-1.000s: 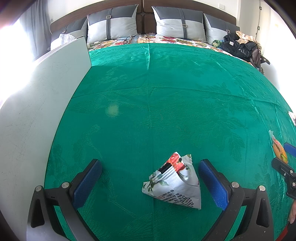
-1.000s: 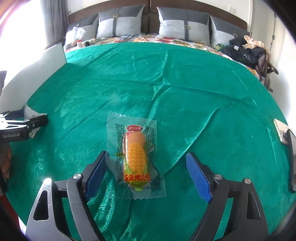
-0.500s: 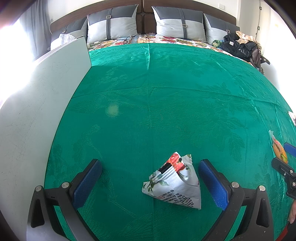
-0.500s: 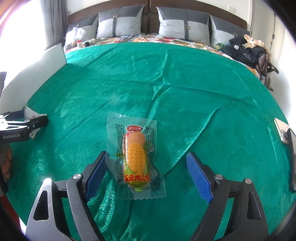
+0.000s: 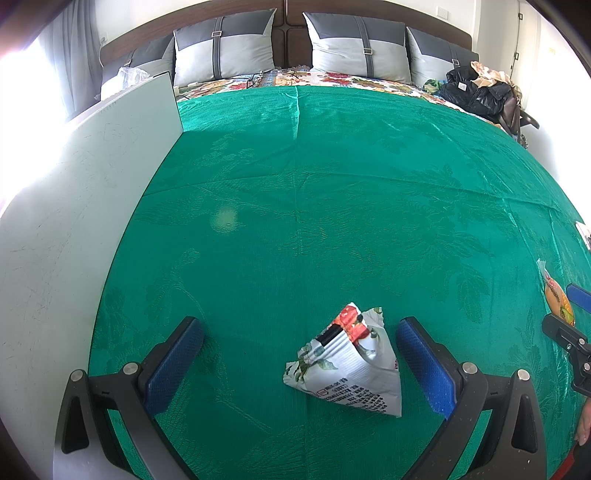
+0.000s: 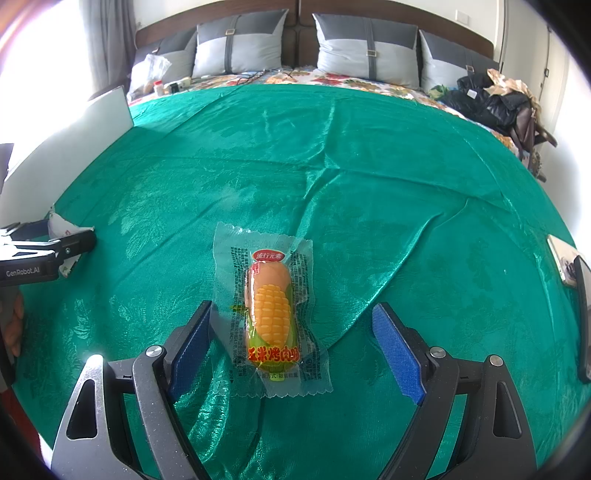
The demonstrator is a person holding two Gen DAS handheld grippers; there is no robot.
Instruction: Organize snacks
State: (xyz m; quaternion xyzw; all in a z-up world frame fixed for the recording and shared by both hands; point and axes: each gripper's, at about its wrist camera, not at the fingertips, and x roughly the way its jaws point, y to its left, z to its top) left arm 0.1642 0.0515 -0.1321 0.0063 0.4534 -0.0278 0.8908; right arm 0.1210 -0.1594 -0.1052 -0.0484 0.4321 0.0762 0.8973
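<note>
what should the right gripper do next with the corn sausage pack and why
Probably shift slightly toward its left finger's side, then close. The right gripper is open with its jaws wide, and the corn sausage pack lies flat on the green cloth between them, off centre: it nearly touches one pad and sits well clear of the other. Centring first should keep the pack from being pushed sideways.

This is looking like a bedroom in a home. A wide bed is stretching ahead of the tongs, with a green cover (image 5: 332, 192) lying over a flowered sheet (image 6: 332, 79). Grey pillows (image 5: 225, 48) are leaning against a dark wooden headboard (image 6: 406, 26) at the far end. A curtain (image 6: 107, 40) is hanging far left, and dark bags (image 6: 495, 103) are sitting far right.
</note>
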